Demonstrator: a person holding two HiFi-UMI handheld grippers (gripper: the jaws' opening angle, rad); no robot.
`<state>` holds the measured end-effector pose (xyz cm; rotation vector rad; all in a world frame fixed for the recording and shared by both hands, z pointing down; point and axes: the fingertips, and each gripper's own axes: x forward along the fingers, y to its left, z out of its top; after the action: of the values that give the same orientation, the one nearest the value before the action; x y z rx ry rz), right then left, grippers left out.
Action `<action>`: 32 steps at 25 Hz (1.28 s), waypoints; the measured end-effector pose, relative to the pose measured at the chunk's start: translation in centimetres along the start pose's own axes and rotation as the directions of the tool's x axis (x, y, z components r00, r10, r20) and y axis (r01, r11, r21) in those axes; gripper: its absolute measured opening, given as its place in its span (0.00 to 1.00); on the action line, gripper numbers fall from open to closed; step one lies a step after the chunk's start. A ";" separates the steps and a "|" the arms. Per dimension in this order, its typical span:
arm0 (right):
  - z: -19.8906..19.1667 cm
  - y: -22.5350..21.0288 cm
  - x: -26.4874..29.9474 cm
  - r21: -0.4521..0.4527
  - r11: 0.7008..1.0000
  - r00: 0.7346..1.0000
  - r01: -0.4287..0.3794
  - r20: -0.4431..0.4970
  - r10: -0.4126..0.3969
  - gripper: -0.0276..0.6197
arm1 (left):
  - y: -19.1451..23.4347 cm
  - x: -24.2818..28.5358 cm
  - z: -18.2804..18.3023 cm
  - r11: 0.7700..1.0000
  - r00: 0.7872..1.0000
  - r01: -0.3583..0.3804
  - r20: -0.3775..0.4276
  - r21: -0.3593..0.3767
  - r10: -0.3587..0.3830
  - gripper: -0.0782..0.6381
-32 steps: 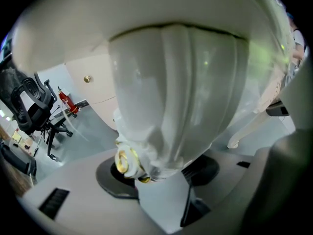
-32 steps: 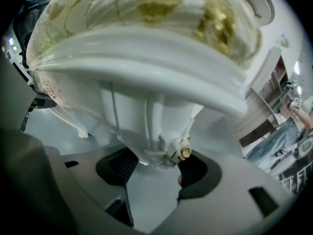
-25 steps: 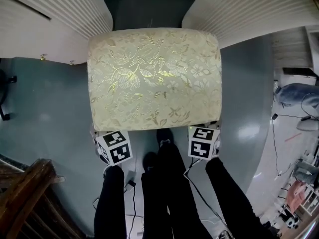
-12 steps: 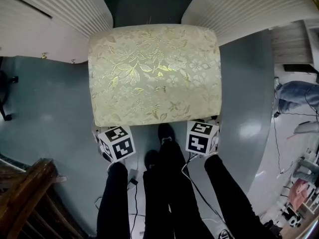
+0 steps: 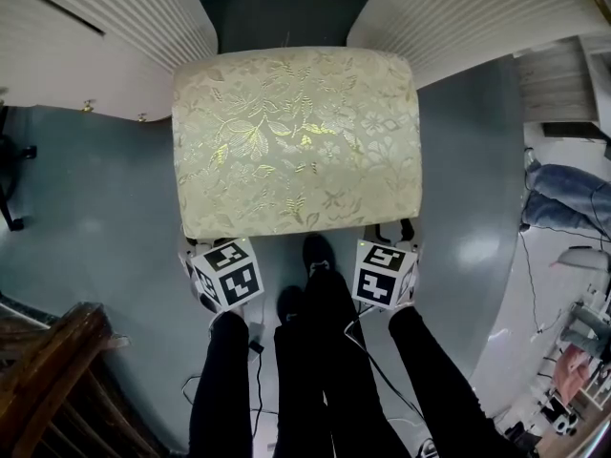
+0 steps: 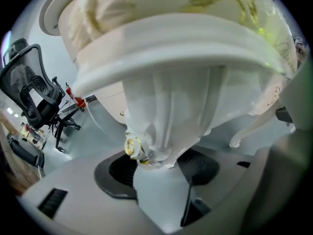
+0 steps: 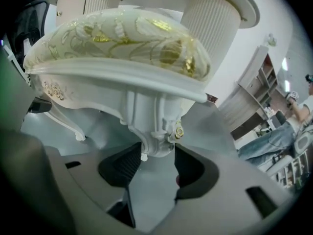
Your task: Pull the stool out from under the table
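At the head view's centre, the brocade-cushioned stool [image 5: 296,141] sits mostly clear of the table's fluted pedestals [image 5: 105,27], with the left gripper [image 6: 156,165] pinching its front left leg [image 6: 166,116] and the right gripper [image 7: 152,163] closing onto the front right leg [image 7: 149,121], so a steady pull toward the frame's bottom likely finishes.

No legible text, labels, brands, numbers or signs in any view
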<state>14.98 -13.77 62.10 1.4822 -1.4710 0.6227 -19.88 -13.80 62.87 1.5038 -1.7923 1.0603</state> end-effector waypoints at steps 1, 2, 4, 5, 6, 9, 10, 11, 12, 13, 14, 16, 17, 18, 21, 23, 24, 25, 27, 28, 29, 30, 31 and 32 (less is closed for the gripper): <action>-0.2 0.1 -0.1 0.001 1.000 1.000 -0.005 -0.004 0.005 0.38 | 0.0 -0.1 -0.1 1.000 1.000 0.000 -0.002 -0.002 0.000 0.48; -0.3 0.1 -0.3 0.002 1.000 1.000 -0.010 -0.007 0.010 0.38 | 0.1 -0.3 -0.2 1.000 1.000 -0.003 -0.003 -0.003 0.003 0.48; -0.7 0.3 -0.8 0.003 1.000 1.000 -0.020 -0.012 0.020 0.38 | 0.2 -0.9 -0.3 1.000 1.000 -0.011 -0.006 -0.008 0.011 0.48; -0.9 0.3 -1.0 0.002 1.000 1.000 -0.024 -0.016 0.024 0.38 | 0.2 -1.3 -0.6 1.000 1.000 -0.012 -0.010 -0.012 0.012 0.47; -1.1 0.3 -1.3 0.001 1.000 0.999 -0.027 -0.021 0.027 0.38 | 0.0 -1.7 -0.9 1.000 1.000 -0.009 -0.018 -0.016 0.009 0.47; -1.4 0.3 -2.1 -0.003 1.000 0.999 -0.031 -0.028 0.031 0.33 | -0.6 -3.0 -2.2 1.000 0.999 0.011 -0.048 -0.028 -0.012 0.47; -1.4 0.4 -2.4 -0.003 1.000 0.999 -0.031 -0.026 0.031 0.30 | -0.7 -3.3 -2.6 0.999 0.998 0.017 -0.057 -0.032 -0.019 0.46; -1.3 0.4 -2.6 0.001 1.000 0.999 -0.031 -0.024 0.031 0.27 | -0.9 -3.7 -2.9 0.999 0.998 0.024 -0.062 -0.037 -0.026 0.44; -1.3 0.5 -2.8 0.006 0.999 0.999 -0.032 -0.021 0.032 0.26 | -1.0 -4.0 -3.0 0.999 0.997 0.029 -0.064 -0.040 -0.031 0.41; -1.2 0.5 -2.9 0.010 0.999 0.999 -0.032 -0.019 0.033 0.24 | -1.2 -4.2 -3.1 0.999 0.997 0.034 -0.064 -0.042 -0.036 0.37; -1.2 0.5 -3.1 0.011 0.999 0.999 -0.032 -0.017 0.032 0.22 | -1.4 -4.5 -3.1 0.998 0.997 0.039 -0.063 -0.043 -0.041 0.33; -1.0 0.4 -3.4 0.001 1.000 1.000 -0.025 -0.013 0.025 0.16 | -1.8 -4.9 -3.2 0.998 0.997 0.049 -0.061 -0.049 -0.052 0.27; -0.9 0.3 -3.5 -0.005 1.000 1.000 -0.019 -0.010 0.019 0.13 | -2.0 -5.1 -3.2 0.997 0.996 0.056 -0.060 -0.055 -0.059 0.25; -0.8 0.1 -3.7 -0.010 1.000 1.000 -0.012 -0.007 0.012 0.11 | -2.2 -5.3 -3.1 0.996 0.996 0.063 -0.057 -0.060 -0.066 0.23; -0.6 -0.3 -4.0 -0.011 1.000 1.000 0.001 -0.007 -0.001 0.05 | -2.7 -5.8 -2.4 0.994 0.995 0.085 -0.046 -0.066 -0.088 0.15; -0.5 -0.3 -4.2 -0.003 1.000 1.000 -0.007 -0.008 0.007 0.05 | -3.0 -6.1 -1.9 0.991 0.993 0.107 -0.041 -0.080 -0.110 0.12; -0.4 -0.3 -4.3 0.004 1.000 1.000 -0.015 -0.010 0.015 0.05 | -3.2 -6.2 -1.6 0.989 0.992 0.120 -0.039 -0.091 -0.124 0.12; -0.4 -0.2 -4.5 0.014 1.000 1.000 -0.028 -0.011 0.028 0.05 | -3.3 -6.3 -1.4 0.986 0.990 0.132 -0.038 -0.101 -0.137 0.12; -0.4 0.0 -4.8 0.048 0.997 0.998 -0.061 -0.015 0.062 0.05 | -3.4 -6.5 -1.1 0.982 0.987 0.153 -0.035 -0.113 -0.158 0.12; -0.4 0.0 -5.0 0.068 0.995 0.997 -0.078 -0.015 0.079 0.05 | -3.6 -6.7 -1.0 0.980 0.985 0.163 -0.035 -0.116 -0.168 0.12; -0.4 0.0 -5.2 0.086 0.992 0.995 -0.093 -0.015 0.094 0.05 | -3.7 -6.9 -0.9 0.978 0.983 0.173 -0.036 -0.116 -0.178 0.12; -0.5 -0.1 -5.3 0.099 0.989 0.994 -0.106 -0.017 0.108 0.05 | -3.8 -7.1 -0.9 0.977 0.982 0.182 -0.036 -0.114 -0.187 0.12; -0.5 0.0 -5.4 0.106 0.987 0.992 -0.119 -0.020 0.122 0.05 | -4.0 -7.2 -0.8 0.975 0.980 0.190 -0.037 -0.112 -0.195 0.12; -0.5 0.0 -5.5 0.106 0.986 0.991 -0.132 -0.023 0.135 0.05 | -4.1 -7.3 -0.8 0.974 0.978 0.198 -0.037 -0.111 -0.203 0.12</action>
<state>14.24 -10.66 57.65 1.4550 -1.5435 0.8111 -14.40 -9.47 58.14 1.5430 -1.5993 0.8802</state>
